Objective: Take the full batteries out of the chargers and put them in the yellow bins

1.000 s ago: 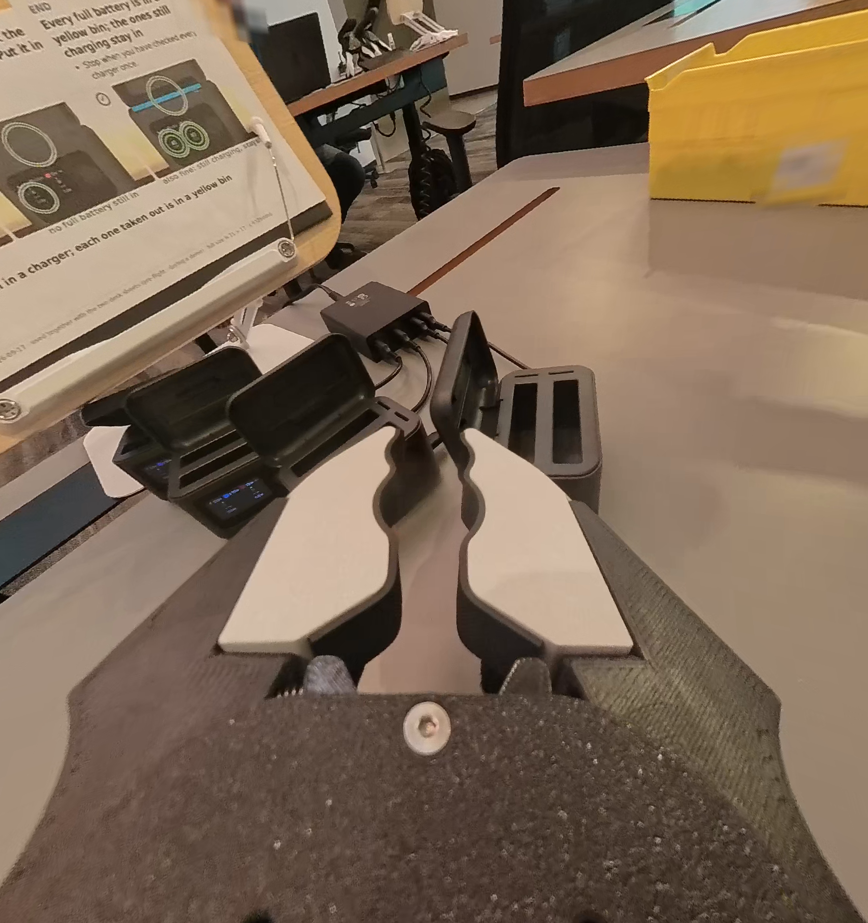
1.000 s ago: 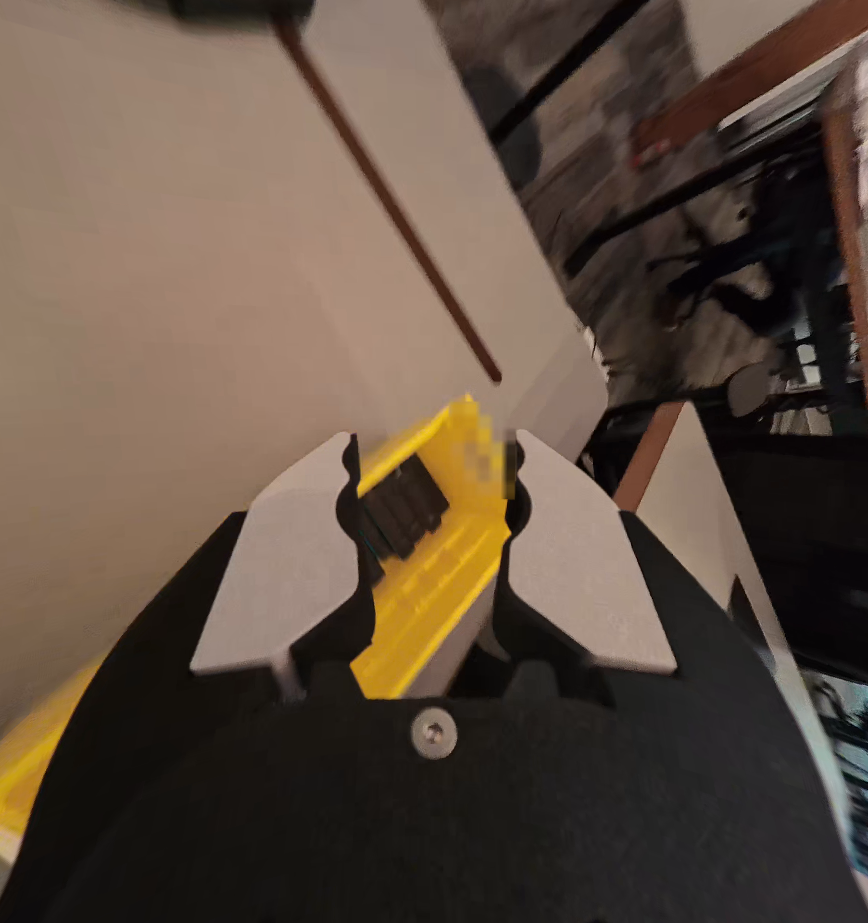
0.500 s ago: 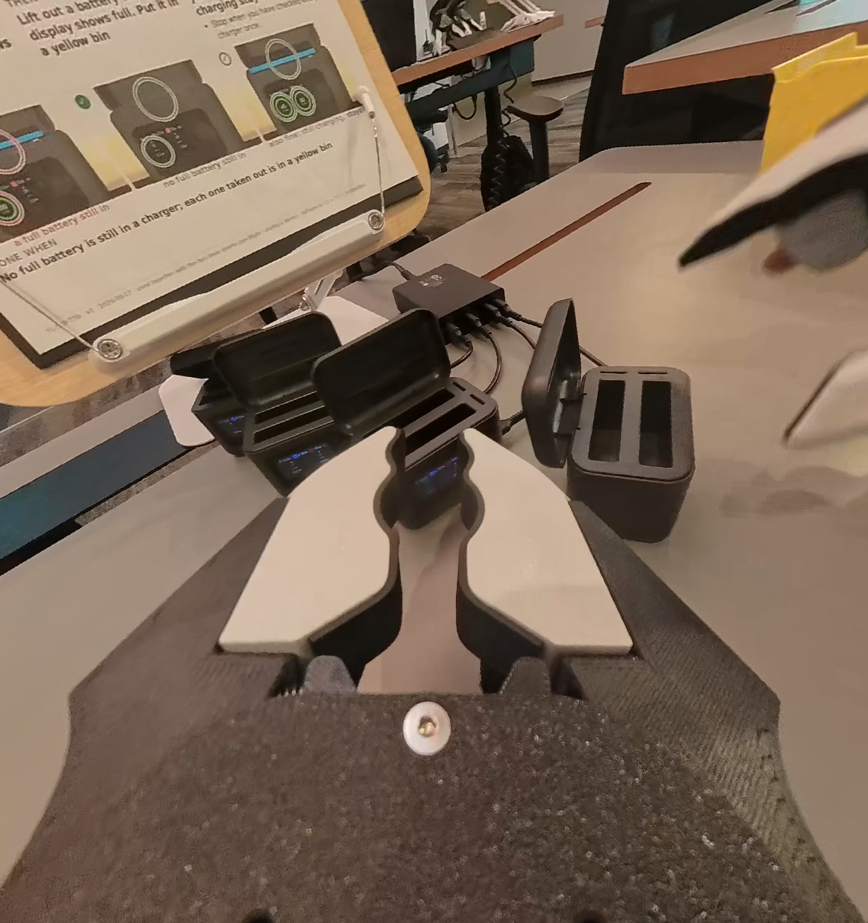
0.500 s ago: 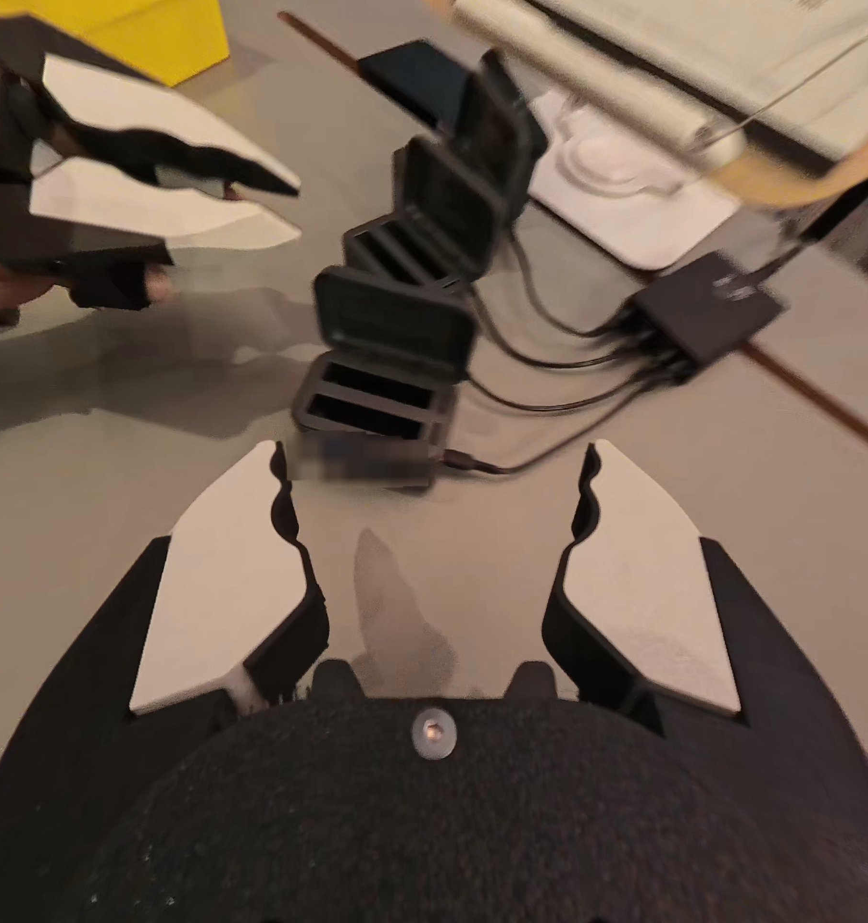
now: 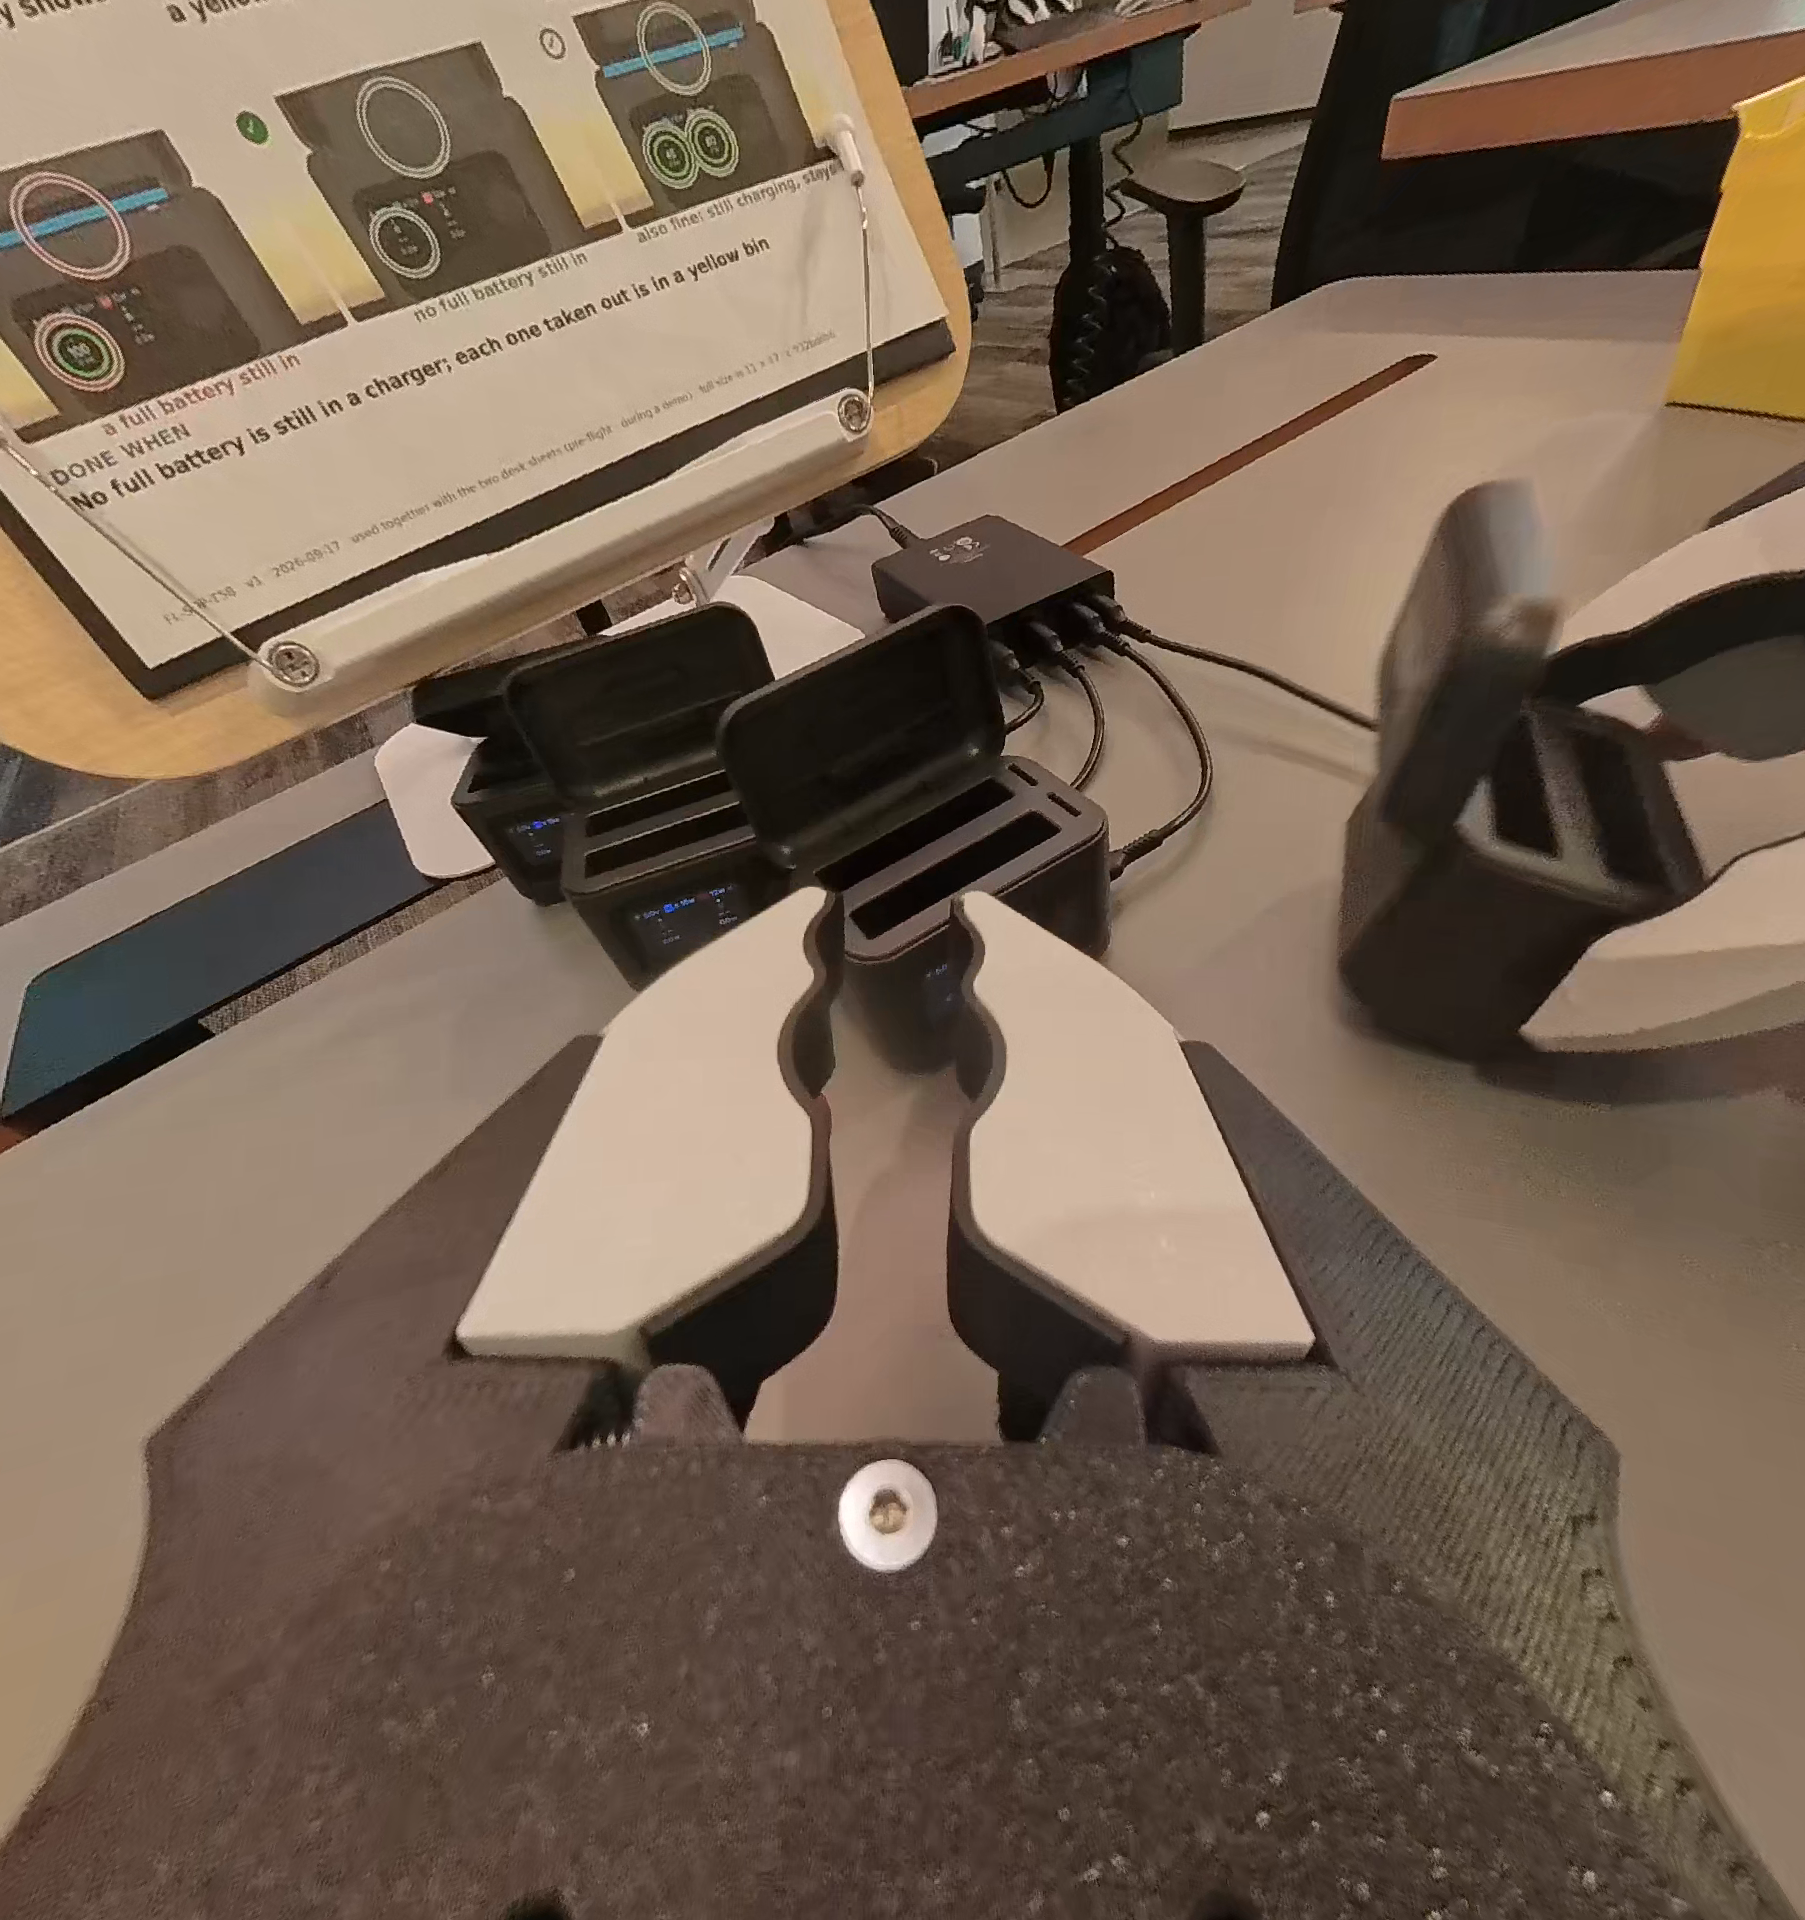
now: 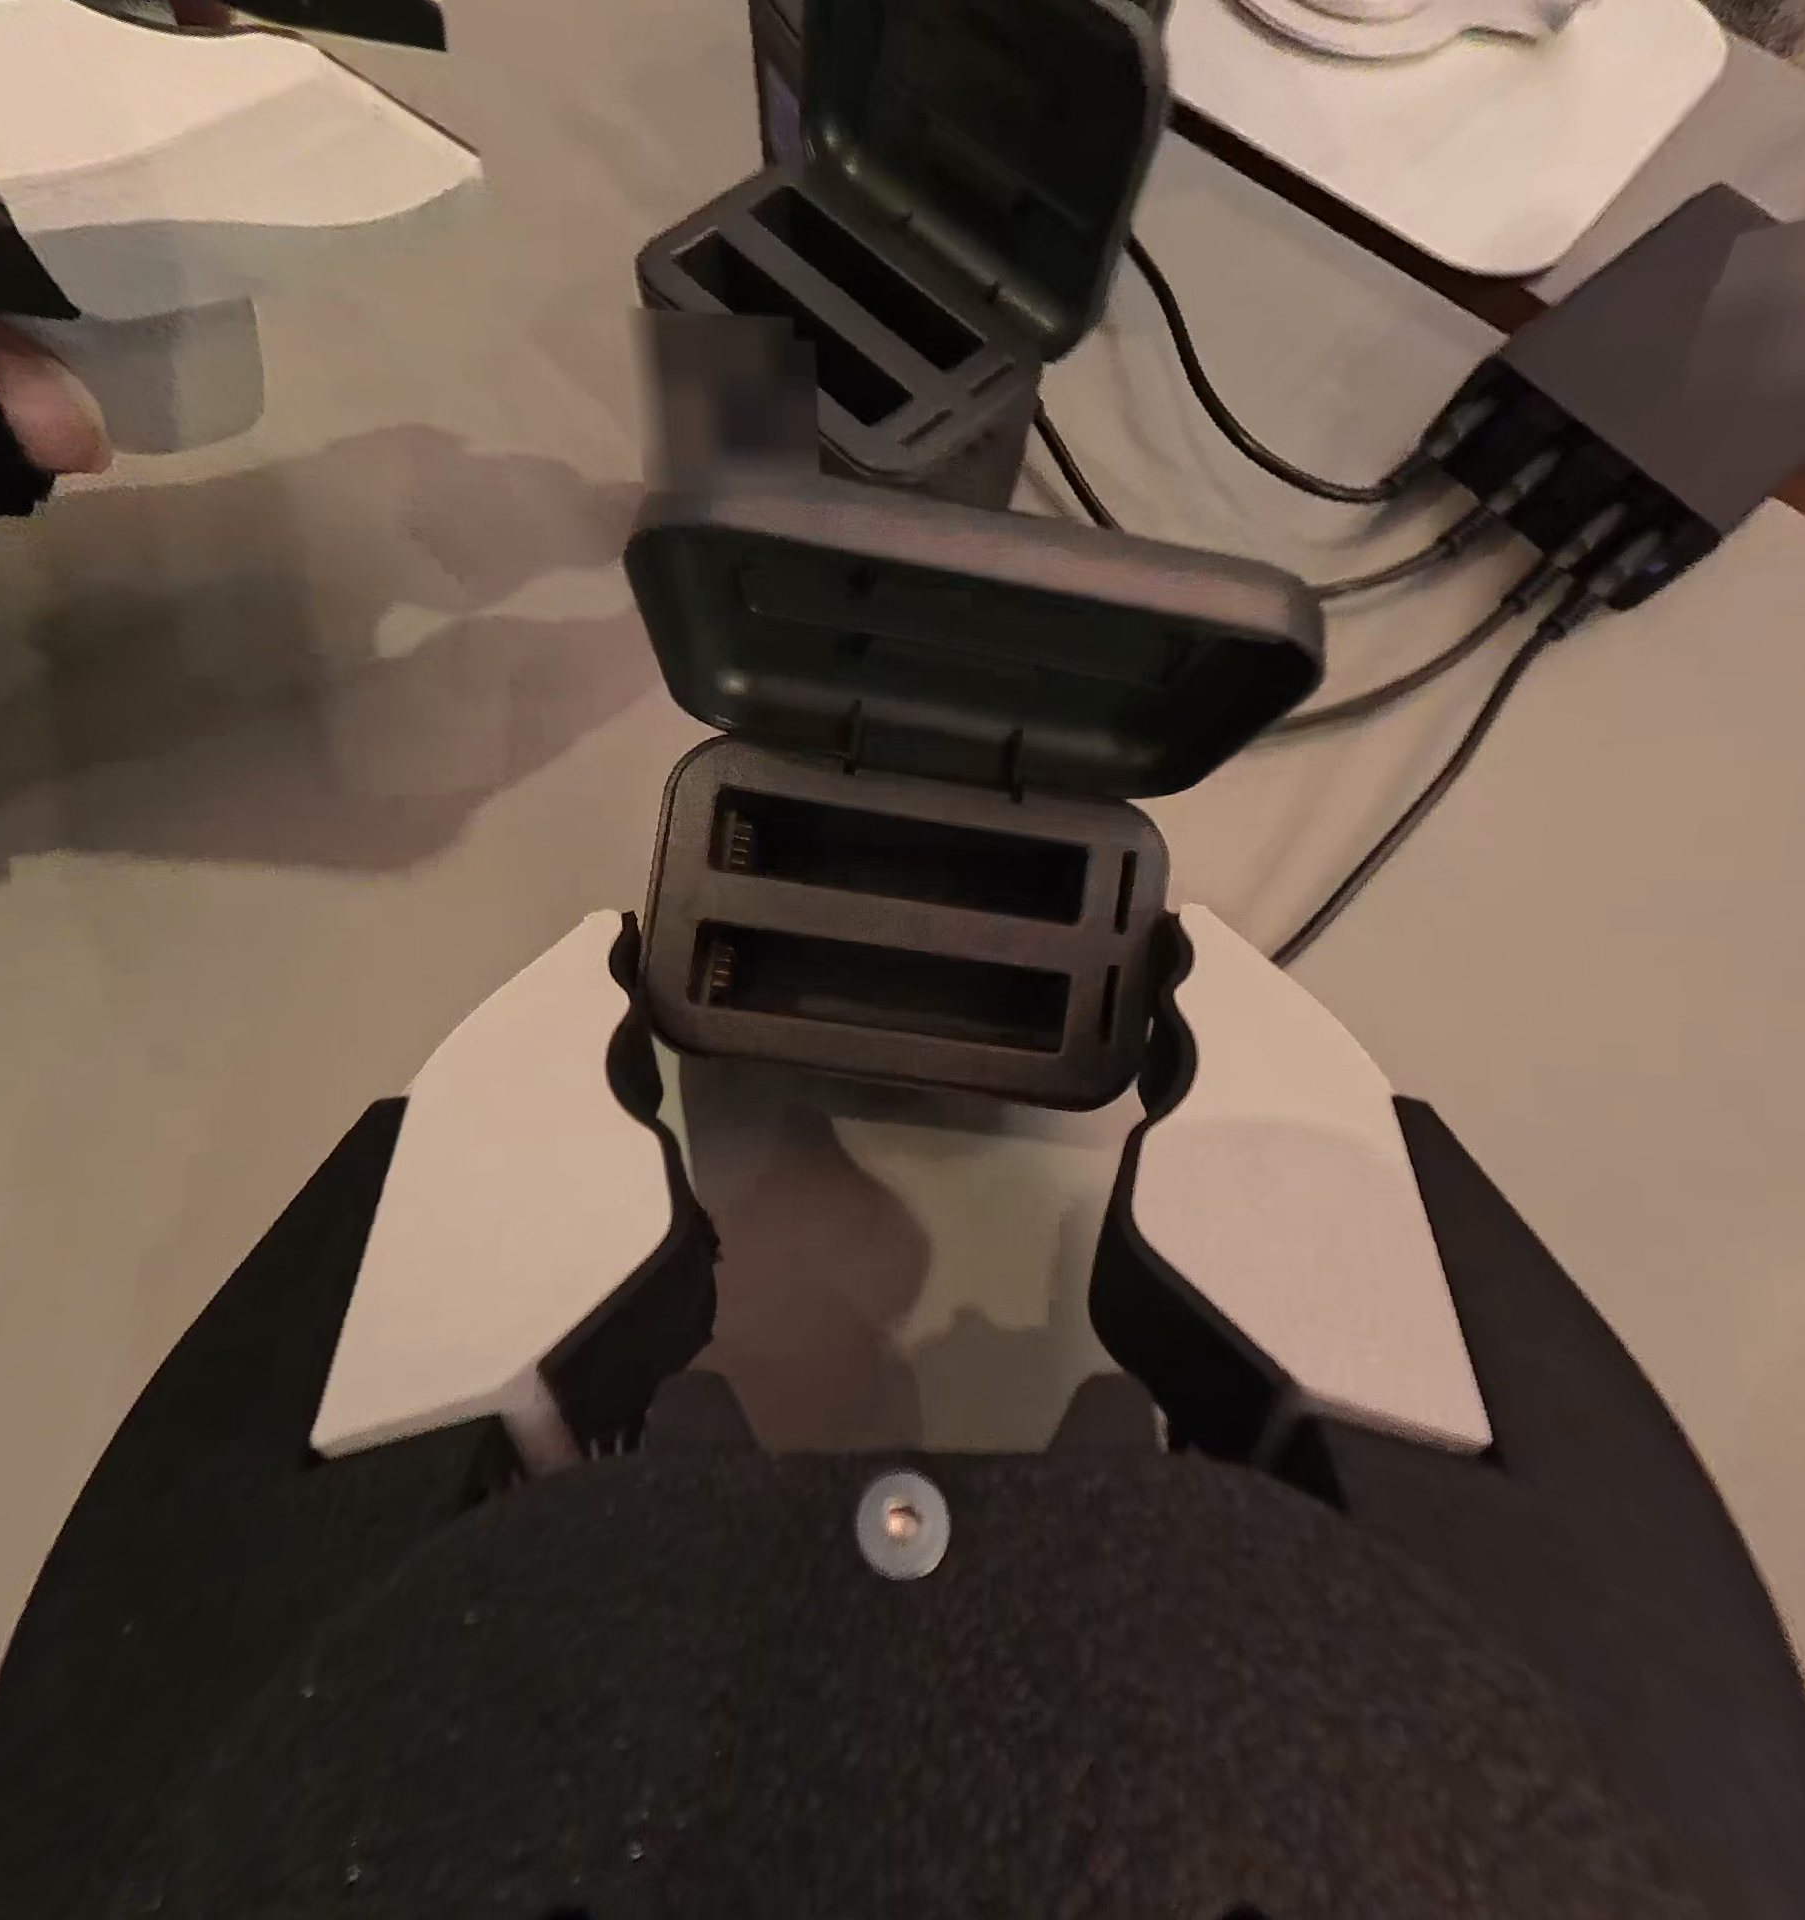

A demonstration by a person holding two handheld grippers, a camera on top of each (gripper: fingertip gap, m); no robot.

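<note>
While L gripper (image 5: 893, 925) idles, R gripper (image 6: 898, 935) straddles charger (image 6: 898, 971).

Four black chargers are sitting on the grey desk with their hinged lids standing open. The nearest charger (image 6: 903, 966) is showing two empty slots, and the next charger (image 5: 965, 862) is lying just beside two more with lit displays. A yellow bin (image 5: 1781, 260) is standing well apart.

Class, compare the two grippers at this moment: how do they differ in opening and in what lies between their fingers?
The left gripper has fingers close together, around nothing; the right gripper is spread wide. Its fingers flank the nearest charger, whose slots look empty. Both have pale fingers on black bodies.
</note>
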